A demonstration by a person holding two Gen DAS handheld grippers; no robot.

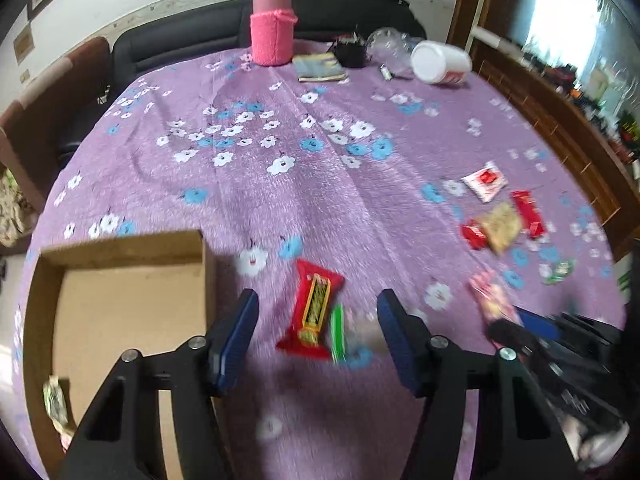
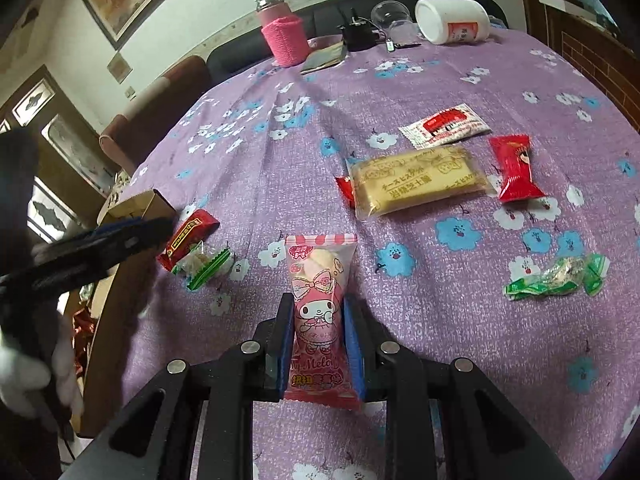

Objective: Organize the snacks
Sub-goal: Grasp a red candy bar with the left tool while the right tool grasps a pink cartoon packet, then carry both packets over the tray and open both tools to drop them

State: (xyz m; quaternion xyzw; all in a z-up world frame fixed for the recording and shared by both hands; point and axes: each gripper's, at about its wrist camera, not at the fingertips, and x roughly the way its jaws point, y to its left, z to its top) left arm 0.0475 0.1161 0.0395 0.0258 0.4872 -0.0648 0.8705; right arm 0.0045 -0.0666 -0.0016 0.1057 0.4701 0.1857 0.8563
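Observation:
My left gripper (image 1: 318,312) is open above a red snack bar (image 1: 314,312) and a green-ended candy (image 1: 338,334) on the purple cloth. A shallow cardboard box (image 1: 120,248) lies just left of it, with one wrapped snack (image 1: 54,404) at its near left edge. My right gripper (image 2: 316,308) is shut on a pink My Melody snack packet (image 2: 320,312). The left gripper also shows in the right wrist view (image 2: 120,236). Loose snacks lie further right: a yellow biscuit pack (image 2: 416,184), a red candy (image 2: 518,170), a white-red sachet (image 2: 444,124), a green candy (image 2: 552,278).
At the far edge of the table (image 1: 280,200) stand a pink-sleeved bottle (image 1: 272,24), a small book (image 1: 318,68), a black object (image 1: 350,50), a clear cup (image 1: 386,46) and a tipped white jar (image 1: 440,64). A dark sofa (image 1: 180,40) is behind, wooden cabinets (image 1: 560,120) at right.

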